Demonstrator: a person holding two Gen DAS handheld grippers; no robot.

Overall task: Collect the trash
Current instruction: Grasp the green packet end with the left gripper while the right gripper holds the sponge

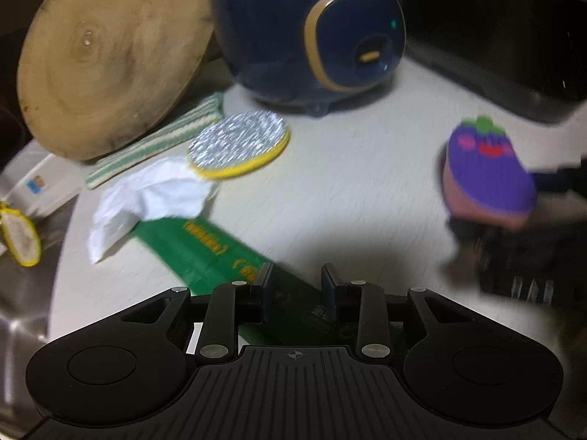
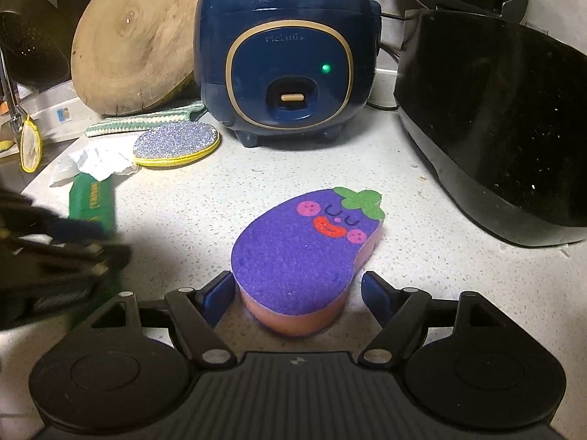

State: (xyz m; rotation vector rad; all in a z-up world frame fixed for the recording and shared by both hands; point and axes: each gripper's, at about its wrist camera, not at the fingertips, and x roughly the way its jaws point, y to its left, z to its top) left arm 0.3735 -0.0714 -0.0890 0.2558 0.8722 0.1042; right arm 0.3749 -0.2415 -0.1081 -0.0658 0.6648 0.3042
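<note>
Down at the lens, the left gripper (image 1: 296,286) stands with its jaws parted and nothing pinched; the long green wrapper with yellow print (image 1: 205,249) runs on the pale speckled counter (image 1: 330,190) beneath and between its fingers. Whether the pads brush the wrapper is hard to call through the blur. At the wrapper's far end lies a crumpled white tissue (image 1: 146,198), partly on top of it and touching a round silver scouring pad with a yellow rim (image 1: 238,145). Behind them lie a green-and-white striped cloth (image 1: 157,143) and a round wooden chopping board (image 1: 113,55) that leans at a tilt.

Over on the other side, the right gripper (image 2: 298,293) is spread wide around the near end of a purple eggplant-shaped sponge with an orange base (image 2: 304,253); its blue pads stand just beside the sponge's sides, not pressing. Further back sits a navy rice cooker with gold trim (image 2: 286,55), its green light on, with a black appliance (image 2: 495,128) beside it.
</note>
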